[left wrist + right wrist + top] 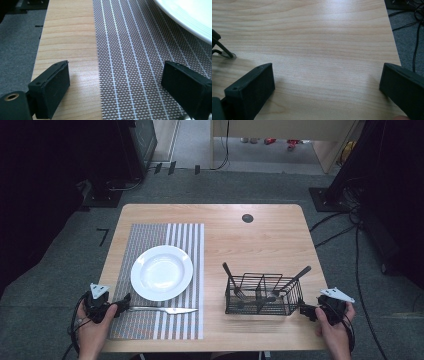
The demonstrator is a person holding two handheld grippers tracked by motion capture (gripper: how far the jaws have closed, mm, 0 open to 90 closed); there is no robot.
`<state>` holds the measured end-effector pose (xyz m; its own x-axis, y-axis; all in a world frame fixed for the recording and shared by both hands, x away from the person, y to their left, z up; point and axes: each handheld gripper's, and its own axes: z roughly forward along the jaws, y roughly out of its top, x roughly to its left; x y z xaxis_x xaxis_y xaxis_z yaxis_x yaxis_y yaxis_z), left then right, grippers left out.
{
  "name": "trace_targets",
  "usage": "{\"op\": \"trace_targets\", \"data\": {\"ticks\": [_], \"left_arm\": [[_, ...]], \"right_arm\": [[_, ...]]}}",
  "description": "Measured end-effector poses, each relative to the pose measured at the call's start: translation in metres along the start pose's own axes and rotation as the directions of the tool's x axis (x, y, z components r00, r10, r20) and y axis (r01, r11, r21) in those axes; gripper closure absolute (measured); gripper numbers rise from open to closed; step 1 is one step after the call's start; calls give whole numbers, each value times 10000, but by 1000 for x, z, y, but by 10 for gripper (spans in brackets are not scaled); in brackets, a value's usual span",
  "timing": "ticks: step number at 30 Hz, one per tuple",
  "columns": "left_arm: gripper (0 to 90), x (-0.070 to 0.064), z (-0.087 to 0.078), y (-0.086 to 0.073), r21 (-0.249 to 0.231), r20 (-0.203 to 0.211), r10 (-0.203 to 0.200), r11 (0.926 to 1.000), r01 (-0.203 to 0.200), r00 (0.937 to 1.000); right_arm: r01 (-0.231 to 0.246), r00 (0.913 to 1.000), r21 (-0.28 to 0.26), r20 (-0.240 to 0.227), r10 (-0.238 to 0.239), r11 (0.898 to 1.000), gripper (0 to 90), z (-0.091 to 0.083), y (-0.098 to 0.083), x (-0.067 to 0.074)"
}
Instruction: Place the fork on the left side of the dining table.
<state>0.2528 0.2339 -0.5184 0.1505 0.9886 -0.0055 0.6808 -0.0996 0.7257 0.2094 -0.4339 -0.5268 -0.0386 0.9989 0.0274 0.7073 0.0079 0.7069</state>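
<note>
While both grippers rest at the near edge of the table [280,220], we judge the place setting is in hand. Our left gripper [121,304] stands with jaws wide and empty just beside the handle of the table knife [162,310], which lies on the striped placemat [150,232] near the white plate [161,272]. Our right gripper [305,310], also wide and empty, sits right of the wire caddy [263,294] holding 2 utensils. We should approach 1 handle squarely, then lift straight up.
</note>
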Motion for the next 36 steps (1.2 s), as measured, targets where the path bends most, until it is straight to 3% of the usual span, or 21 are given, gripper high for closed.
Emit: {"op": "trace_targets", "data": {"ticks": [11,16,19,20,23,24,25,29,31,32,36], "left_arm": [[34,2,0,0,126,-200,-199,9997,201,9996],[36,-1,-5,5,448,-861,-72,9989,111,9963],[76,1,-13,8,23,-1214,-138,9999,142,9925],[116,2,-17,10,-265,-1417,-394,9990,360,9891],[146,4,-22,13,-451,-1356,-662,9971,606,9885],[147,4,-29,17,-590,-1432,-1004,9939,928,9846],[146,4,-29,17,-590,-1432,-1004,9939,928,9846],[131,3,-41,25,-482,-455,-1299,9906,1277,9905],[99,-2,-46,26,-577,-277,-994,9935,977,9947],[96,-6,-49,28,-673,108,-815,9944,821,9966],[75,-15,-53,35,-700,234,-559,9959,574,9982]], "right_arm": [[-23,10000,-4,10,23,10000,0,0,0,0],[-44,10000,-7,16,44,10000,0,0,0,0],[-43,10000,-6,16,43,10000,0,0,0,0],[-42,10000,-9,13,42,10000,0,0,0,0],[-45,10000,-9,13,45,10000,0,0,0,0],[-43,10000,-9,16,43,10000,0,0,0,0],[-43,10000,-9,16,43,10000,0,0,0,0],[-46,10000,-8,14,46,10000,0,0,0,0],[-40,10000,-7,11,40,10000,0,0,0,0],[-42,10000,-14,4,42,10000,0,0,0,0],[-40,10000,-7,10,40,10000,0,0,0,0]]}}
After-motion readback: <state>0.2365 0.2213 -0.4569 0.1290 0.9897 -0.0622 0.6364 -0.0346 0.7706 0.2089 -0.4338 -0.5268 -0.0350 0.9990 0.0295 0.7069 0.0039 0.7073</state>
